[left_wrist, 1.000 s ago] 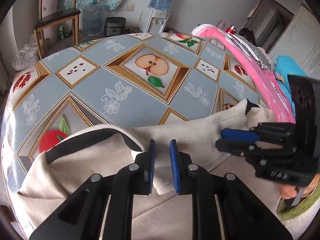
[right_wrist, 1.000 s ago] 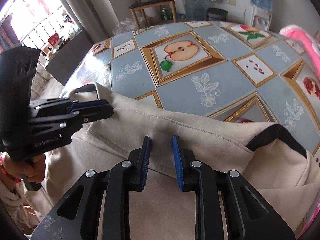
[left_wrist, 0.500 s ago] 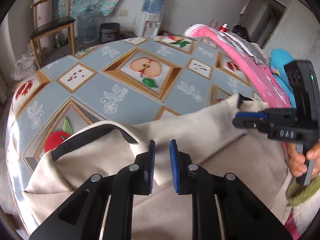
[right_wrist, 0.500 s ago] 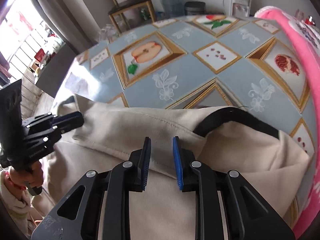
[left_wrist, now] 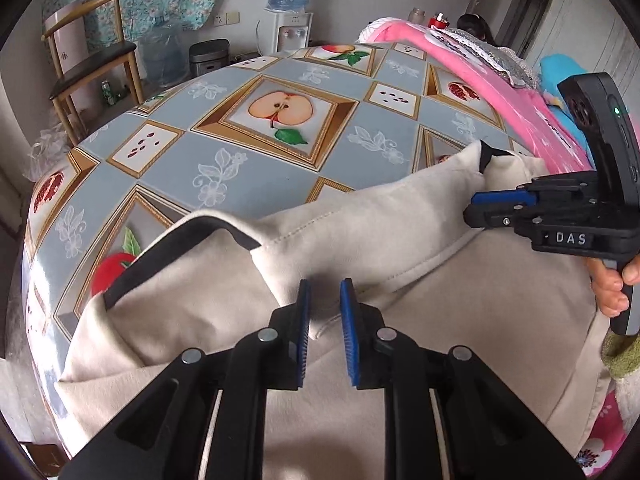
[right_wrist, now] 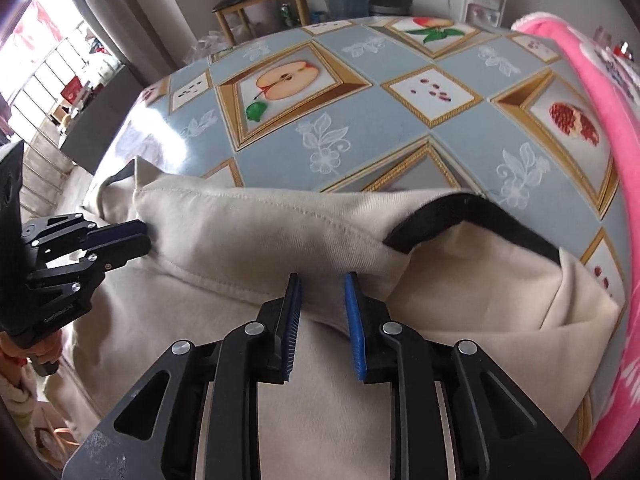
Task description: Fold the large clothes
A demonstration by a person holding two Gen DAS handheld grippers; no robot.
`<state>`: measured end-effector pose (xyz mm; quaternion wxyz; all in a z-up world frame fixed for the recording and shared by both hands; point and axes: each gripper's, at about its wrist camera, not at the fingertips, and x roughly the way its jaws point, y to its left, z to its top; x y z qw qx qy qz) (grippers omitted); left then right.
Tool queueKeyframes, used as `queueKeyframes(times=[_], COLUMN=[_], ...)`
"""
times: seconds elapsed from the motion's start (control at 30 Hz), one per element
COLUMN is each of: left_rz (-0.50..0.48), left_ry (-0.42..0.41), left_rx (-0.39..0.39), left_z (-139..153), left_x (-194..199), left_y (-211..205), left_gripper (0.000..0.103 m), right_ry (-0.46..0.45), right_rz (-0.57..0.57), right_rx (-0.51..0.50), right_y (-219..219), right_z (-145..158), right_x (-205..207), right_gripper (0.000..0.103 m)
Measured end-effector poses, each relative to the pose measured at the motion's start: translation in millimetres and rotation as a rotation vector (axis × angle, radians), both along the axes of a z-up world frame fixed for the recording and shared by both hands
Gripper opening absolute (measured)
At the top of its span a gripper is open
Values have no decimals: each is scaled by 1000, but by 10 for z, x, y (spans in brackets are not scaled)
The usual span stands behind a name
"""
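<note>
My left gripper (left_wrist: 324,320) and right gripper (right_wrist: 322,312) each stand narrowly parted over the folded hem of the beige garment (left_wrist: 360,232) on the table (left_wrist: 248,168).

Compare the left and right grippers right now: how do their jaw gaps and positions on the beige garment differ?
The right gripper shows a slightly wider jaw gap than the left gripper. The left sits near the black-trimmed opening on the beige garment's left end; the right sits near the black-trimmed opening on its right end. Both are open, with the folded hem edge between blue pads, over the fruit-print tablecloth.
</note>
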<state>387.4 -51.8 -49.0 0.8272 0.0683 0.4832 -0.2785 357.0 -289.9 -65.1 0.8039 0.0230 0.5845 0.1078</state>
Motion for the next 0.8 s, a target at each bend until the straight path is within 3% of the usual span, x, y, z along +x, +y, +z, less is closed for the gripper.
queueKeyframes(times=[0.13,0.23,0.3,0.37,0.5,0.7,0.8], left_rz=[23,4,-10,-12,11,27,45], left_ry=[2,-16,-27,-27,-13,-46,-48], left_rx=[-4,18,32,31,8,-25,-128], left_z=[-31,-16,-2,-5,-21,35,165], left_x=[67,-9,-48,-50,-32,-72,-115], left_y=[-8,-13,-7,8,34,119,278], left_gripper=[16,16,16,16,16,16,16], right_ry=[-34,-21,-40,-42,9,63,64], right_rz=[24,11,-5,-10,39,62,60], right_rx=[-91,-102,-49,70,247,188,198], right_y=[132,109,57,36,236,499,494], right_z=[-18,47,169,274,266,-29,-33], right_x=[17,-23,-54,-54,-3,72,66], right_gripper=[21,21,22,24,14,13,12])
